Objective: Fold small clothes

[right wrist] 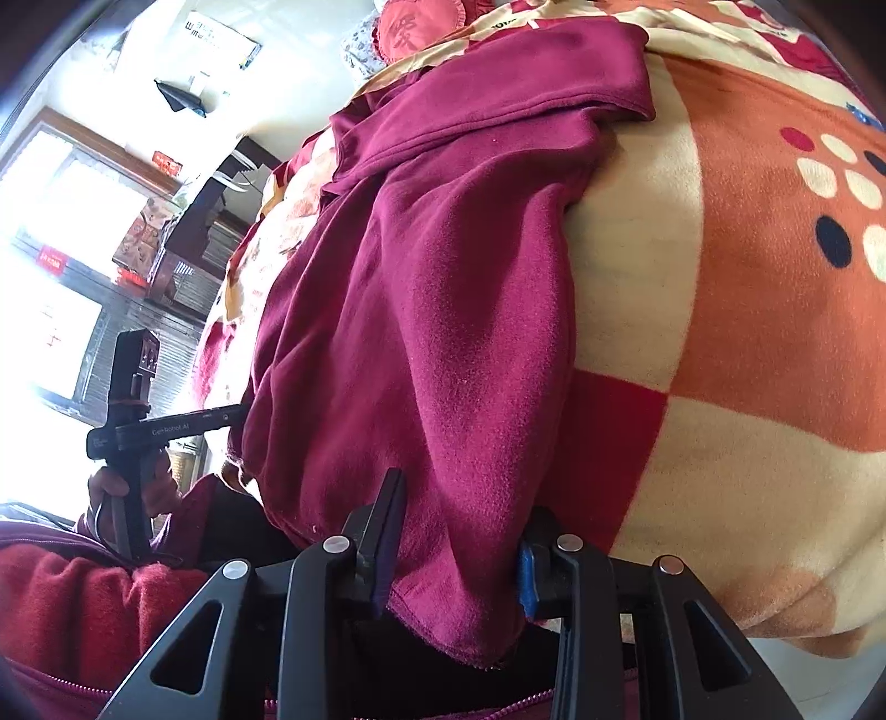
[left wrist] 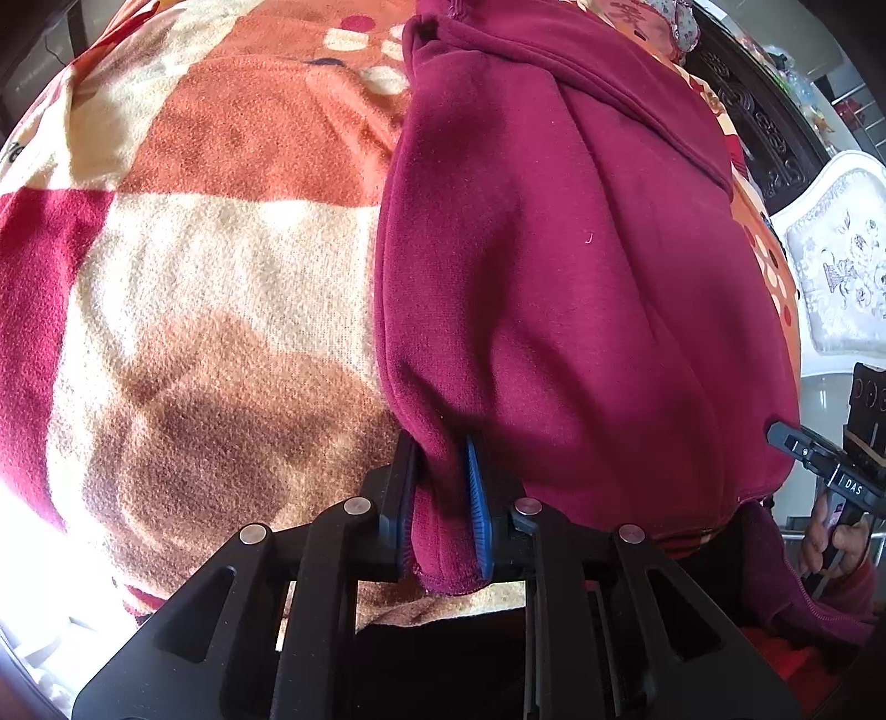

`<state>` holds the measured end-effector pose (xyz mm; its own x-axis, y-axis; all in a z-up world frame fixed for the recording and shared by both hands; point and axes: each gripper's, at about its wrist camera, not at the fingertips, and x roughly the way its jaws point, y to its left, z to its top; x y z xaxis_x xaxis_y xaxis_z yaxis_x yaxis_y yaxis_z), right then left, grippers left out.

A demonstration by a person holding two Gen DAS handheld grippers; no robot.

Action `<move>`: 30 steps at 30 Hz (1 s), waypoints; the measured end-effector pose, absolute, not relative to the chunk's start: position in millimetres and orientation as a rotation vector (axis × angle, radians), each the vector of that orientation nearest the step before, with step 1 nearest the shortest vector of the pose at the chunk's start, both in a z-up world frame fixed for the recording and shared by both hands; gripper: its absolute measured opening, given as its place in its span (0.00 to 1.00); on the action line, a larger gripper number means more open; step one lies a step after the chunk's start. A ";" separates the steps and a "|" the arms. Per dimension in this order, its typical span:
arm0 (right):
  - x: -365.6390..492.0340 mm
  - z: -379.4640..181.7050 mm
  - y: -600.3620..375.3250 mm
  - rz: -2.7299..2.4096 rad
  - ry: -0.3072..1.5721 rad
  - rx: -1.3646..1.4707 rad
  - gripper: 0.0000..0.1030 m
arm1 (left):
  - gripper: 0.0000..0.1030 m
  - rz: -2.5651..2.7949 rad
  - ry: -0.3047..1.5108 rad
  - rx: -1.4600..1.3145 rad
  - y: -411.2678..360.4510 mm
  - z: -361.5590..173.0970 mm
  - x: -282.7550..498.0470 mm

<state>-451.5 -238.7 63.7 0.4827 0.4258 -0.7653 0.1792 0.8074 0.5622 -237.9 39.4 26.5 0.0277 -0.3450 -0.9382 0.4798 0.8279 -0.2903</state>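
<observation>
Across a fleece blanket [left wrist: 221,266] patterned in orange, cream and red blocks lay a maroon garment [left wrist: 554,266], spread lengthwise with its near hem hanging toward both tools. At that hem the left gripper [left wrist: 443,515] had a bunched fold of the maroon cloth between its blue-padded fingers [left wrist: 477,498], the jaws standing only narrowly apart and both pads pressed against the fabric. Seen from the right wrist, the right gripper [right wrist: 454,554] held a thicker wad of the same hem, its jaws somewhat wider and the cloth filling the gap from pad to pad. Each tool showed in the other's view, gripped by a hand [right wrist: 119,487] in a dark red sleeve [right wrist: 66,609]. Beyond the garment's far end sat a red round cushion [right wrist: 415,27], and a white carved headboard [left wrist: 841,266] stood beside the bed
</observation>
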 end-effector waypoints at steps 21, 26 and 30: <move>-444.6 90.7 -249.9 0.233 0.919 0.732 0.11 | 0.07 -0.778 1.391 -0.013 56.8 53.7 -220.1; -427.8 112.4 -265.1 0.302 0.802 0.823 0.11 | 0.07 -0.826 1.307 -0.107 59.2 85.7 -194.5; -407.5 132.4 -278.7 0.322 0.723 0.835 0.11 | 0.07 -0.832 1.240 -0.133 51.7 106.8 -170.6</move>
<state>-407.5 -278.7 132.4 0.7200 0.5253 -0.4535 0.0147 0.6418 0.7668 -170.6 51.7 106.8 0.0789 -0.6218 -0.7792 0.4854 0.7067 -0.5148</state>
